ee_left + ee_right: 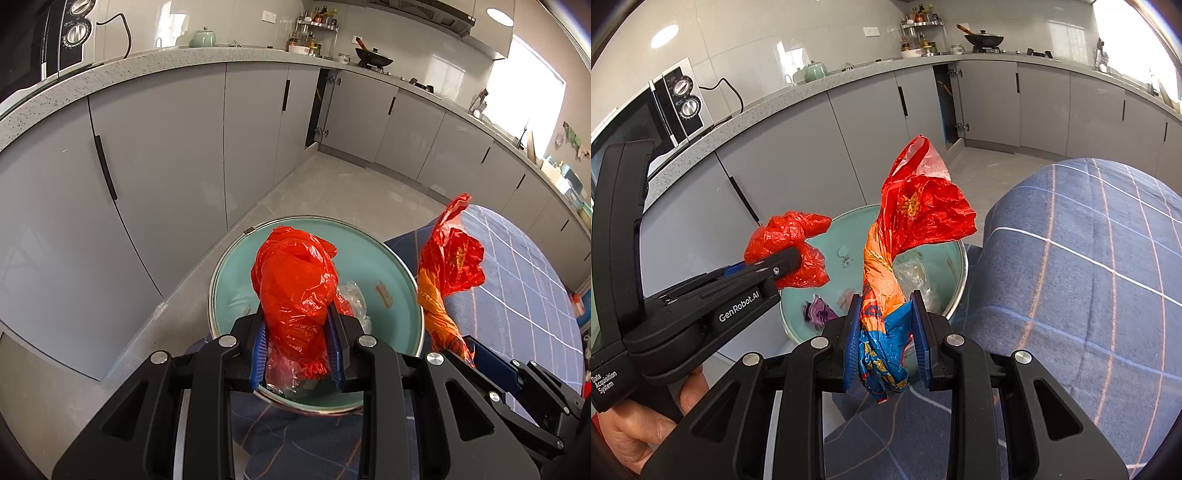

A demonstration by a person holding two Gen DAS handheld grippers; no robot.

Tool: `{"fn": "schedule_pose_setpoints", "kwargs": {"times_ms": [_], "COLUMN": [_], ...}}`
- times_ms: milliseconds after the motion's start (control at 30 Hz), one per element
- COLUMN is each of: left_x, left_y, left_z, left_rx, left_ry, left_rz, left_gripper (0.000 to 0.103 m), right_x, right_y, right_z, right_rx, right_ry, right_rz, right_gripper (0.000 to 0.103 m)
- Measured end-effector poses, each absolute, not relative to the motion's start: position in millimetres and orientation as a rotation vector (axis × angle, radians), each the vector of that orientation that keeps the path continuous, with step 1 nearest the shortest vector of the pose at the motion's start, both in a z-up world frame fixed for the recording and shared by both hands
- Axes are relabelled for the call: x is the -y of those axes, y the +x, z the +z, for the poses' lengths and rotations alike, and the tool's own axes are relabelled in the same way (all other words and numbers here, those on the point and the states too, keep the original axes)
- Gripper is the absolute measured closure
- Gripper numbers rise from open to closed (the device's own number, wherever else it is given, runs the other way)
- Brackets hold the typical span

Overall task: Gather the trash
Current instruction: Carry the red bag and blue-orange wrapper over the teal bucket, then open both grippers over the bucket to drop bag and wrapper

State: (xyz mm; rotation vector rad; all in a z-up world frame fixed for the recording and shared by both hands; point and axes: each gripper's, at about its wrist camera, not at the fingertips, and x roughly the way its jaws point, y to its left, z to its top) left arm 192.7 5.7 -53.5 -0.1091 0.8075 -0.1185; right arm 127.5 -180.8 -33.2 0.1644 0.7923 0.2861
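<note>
My left gripper [297, 318] is shut on a crumpled red plastic bag [295, 280], held over a round teal bin [384, 254]. In the right wrist view the same bag [790, 240] bulges past the left gripper [788, 263] above the bin's left side. My right gripper [886, 298] is shut on a twisted wrapper [882, 288] of orange, blue and red foil that flares upward over the bin [936, 251]. The wrapper [448, 258] and right gripper [476, 350] also show in the left wrist view. A purple scrap [820, 312] and clear plastic [916, 275] lie inside the bin.
Grey kitchen cabinets [166, 166] curve round the left and back under a speckled countertop [147, 66] with a microwave [665, 107]. Blue checked fabric [1089, 277] rises right of the bin. A person's hand [639, 424] holds the left gripper's handle.
</note>
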Motion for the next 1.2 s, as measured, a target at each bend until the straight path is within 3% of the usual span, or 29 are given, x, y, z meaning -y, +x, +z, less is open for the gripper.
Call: {"fn": "schedule_pose_setpoints", "kwargs": {"times_ms": [1200], "left_x": [12.7], "left_y": [230.0], "left_z": [-75.3], "left_rx": [-0.881], "left_ry": [-0.07], "left_rz": [-0.08], "left_gripper": [0.076], "right_x": [163.3], "right_y": [195.9], "right_z": [-74.8], "right_rx": [-0.939], "right_ry": [0.077], "right_rz": [0.302], "right_gripper": [0.075]}}
